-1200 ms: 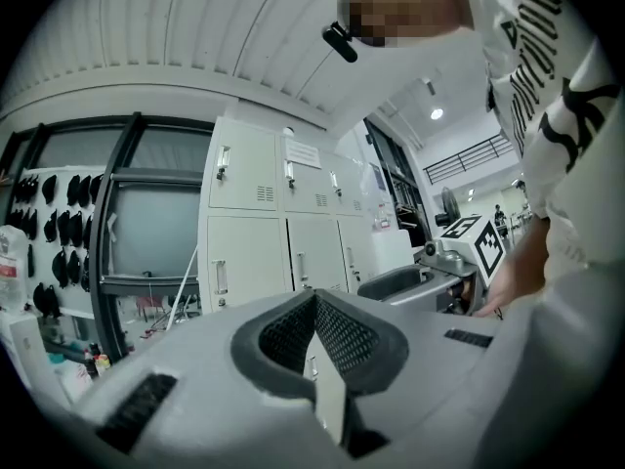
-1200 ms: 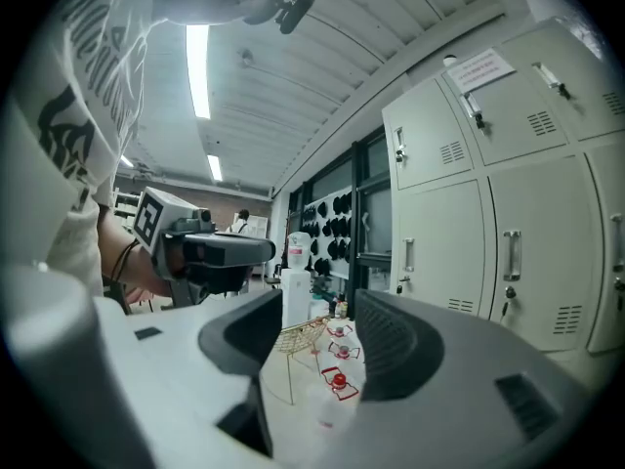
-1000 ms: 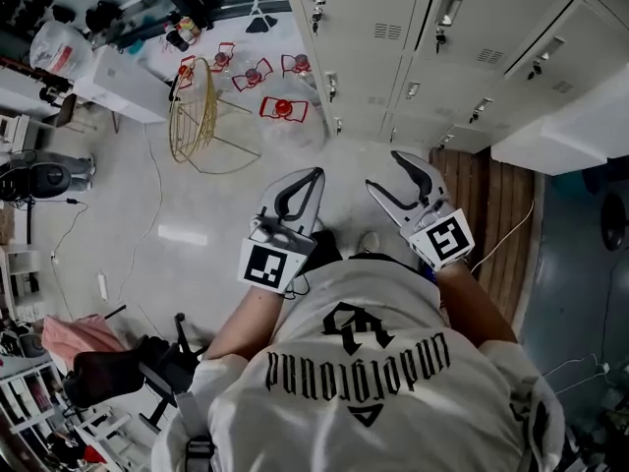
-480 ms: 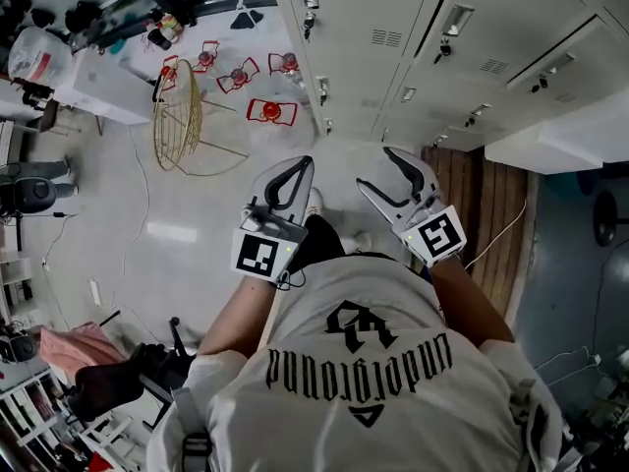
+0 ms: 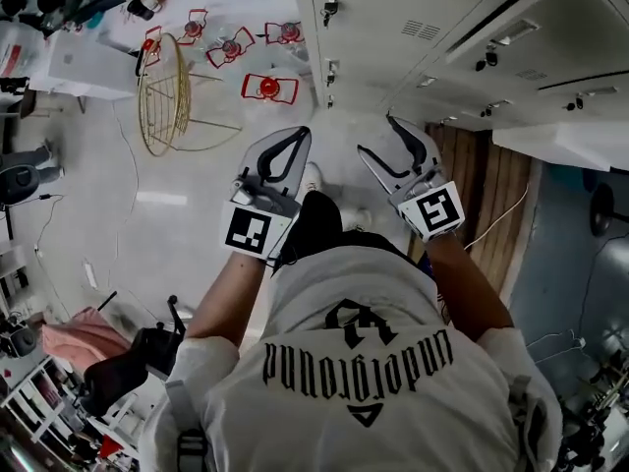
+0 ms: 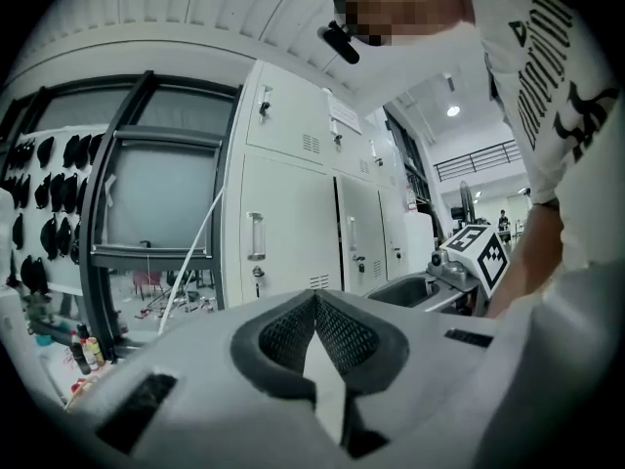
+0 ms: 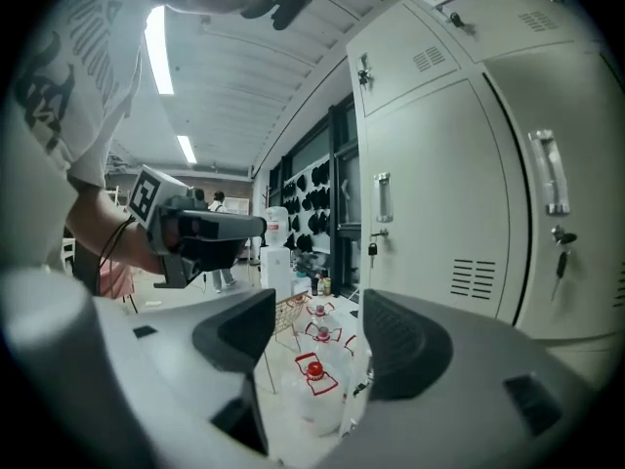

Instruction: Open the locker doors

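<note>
A person point(image 5: 364, 362) stands facing the lockers point(image 5: 393, 37). Every locker door point(image 7: 439, 223) that shows is shut. Both tongs are held out in front, near the lockers but not touching them, so no door is being pulled yet. The left tongs point(image 5: 297, 136) are closed, with nothing in them. The right tongs point(image 5: 381, 136) have just been opening and stand wide, with nothing between them. I think that is to get ready to grab a handle point(image 7: 383, 198). Water jugs point(image 5: 267, 88) sit on the floor point(image 5: 177, 195) beside the lockers.
</note>
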Available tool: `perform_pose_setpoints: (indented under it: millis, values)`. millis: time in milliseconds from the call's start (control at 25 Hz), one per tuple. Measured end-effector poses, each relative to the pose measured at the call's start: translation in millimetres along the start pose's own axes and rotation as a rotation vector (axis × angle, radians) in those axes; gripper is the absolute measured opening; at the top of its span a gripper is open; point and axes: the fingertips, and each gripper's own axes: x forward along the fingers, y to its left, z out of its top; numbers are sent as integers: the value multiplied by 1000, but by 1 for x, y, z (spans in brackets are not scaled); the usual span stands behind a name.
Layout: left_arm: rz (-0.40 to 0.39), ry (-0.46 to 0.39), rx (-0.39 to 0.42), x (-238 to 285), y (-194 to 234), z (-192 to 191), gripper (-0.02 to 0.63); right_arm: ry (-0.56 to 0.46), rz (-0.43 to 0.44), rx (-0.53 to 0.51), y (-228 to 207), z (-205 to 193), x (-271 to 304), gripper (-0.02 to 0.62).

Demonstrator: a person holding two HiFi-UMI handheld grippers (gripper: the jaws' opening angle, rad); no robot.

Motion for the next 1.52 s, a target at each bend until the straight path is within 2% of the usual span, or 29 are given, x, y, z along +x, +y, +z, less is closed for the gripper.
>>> perform_pose_setpoints:
  millis: [200,520,680,800,1120,1280,1520]
  values:
    - [-6,23,-36,19,38,-31,8,36,1,31,-15,-39,53,287]
    - [-40,89,-28,56,82,-96,8,107,10,71,-43,-115,125,279]
    - [-47,111,-25,70,100,-128,8,143,-2,93,-50,-157,157,282]
    - [-57,123,-56,83,110,-151,8,162,-21,133,-59,-185,179,272]
    - [-45,149,-86,115,136,-214,8,218,-39,124,-75,-244,230,270]
    - [-25,151,-91,122,151,-229,8,232,-50,126,-79,-265,251,272]
    - [-61,166,-69,129,151,-242,8,250,-85,159,-88,-289,272,275]
